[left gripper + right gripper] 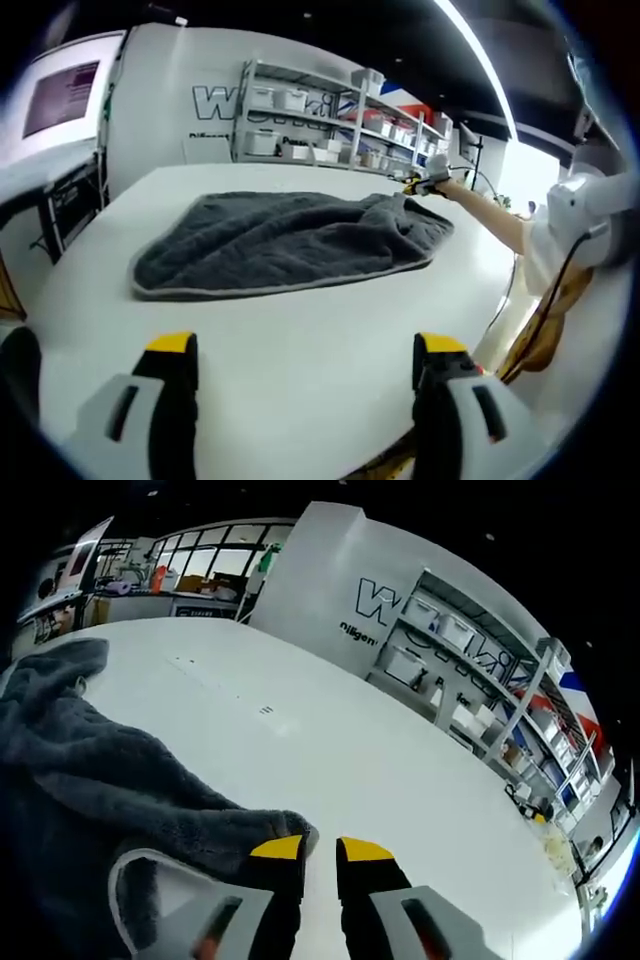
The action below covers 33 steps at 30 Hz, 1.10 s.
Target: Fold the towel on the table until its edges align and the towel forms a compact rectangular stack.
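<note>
Grey towel (290, 243) on white table (300, 340); wall lettering unreadable.

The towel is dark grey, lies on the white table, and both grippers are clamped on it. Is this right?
Not quite. In the left gripper view the left gripper is open above the bare table, apart from the dark grey towel.

Beyond the left jaws, the far wall (200, 110) bears large outlined letters starting with "W", half hidden by shelves (330, 125). Beyond the right jaws, the same wall (340, 590) shows "W"; the smaller line beneath is illegible.
</note>
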Motion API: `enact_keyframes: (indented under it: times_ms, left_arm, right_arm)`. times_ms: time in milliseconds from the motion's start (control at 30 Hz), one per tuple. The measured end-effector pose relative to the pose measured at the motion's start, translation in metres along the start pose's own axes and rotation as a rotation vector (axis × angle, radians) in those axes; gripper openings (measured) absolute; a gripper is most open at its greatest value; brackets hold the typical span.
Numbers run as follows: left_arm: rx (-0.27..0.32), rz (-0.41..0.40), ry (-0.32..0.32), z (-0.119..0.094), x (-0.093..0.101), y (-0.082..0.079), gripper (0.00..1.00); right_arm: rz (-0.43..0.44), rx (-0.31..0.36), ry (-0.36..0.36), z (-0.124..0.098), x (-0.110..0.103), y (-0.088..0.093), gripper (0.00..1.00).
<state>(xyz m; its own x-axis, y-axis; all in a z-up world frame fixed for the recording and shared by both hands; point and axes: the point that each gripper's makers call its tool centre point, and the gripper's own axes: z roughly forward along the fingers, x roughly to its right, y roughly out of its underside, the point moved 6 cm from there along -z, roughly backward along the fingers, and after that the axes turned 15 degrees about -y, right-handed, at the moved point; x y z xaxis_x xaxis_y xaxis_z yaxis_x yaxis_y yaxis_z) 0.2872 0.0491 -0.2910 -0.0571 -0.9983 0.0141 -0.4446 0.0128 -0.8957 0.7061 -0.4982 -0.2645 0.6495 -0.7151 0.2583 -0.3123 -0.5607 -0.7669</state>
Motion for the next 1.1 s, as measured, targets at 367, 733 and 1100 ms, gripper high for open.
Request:
enact_keyframes:
  times_ms: [367, 733, 1100]
  left_arm:
    - [0.007, 0.001, 0.017, 0.003, 0.003, 0.0, 0.93]
    - [0.013, 0.0, 0.016, 0.003, 0.003, 0.0, 0.93]
    - [0.012, 0.0, 0.018, 0.003, 0.003, 0.0, 0.93]
  right_arm:
    - [-0.028, 0.056, -0.04, -0.021, -0.016, -0.007, 0.16]
    - [-0.048, 0.114, -0.09, -0.044, -0.04, -0.009, 0.22]
    - [-0.077, 0.158, -0.165, -0.057, -0.067, -0.007, 0.3]
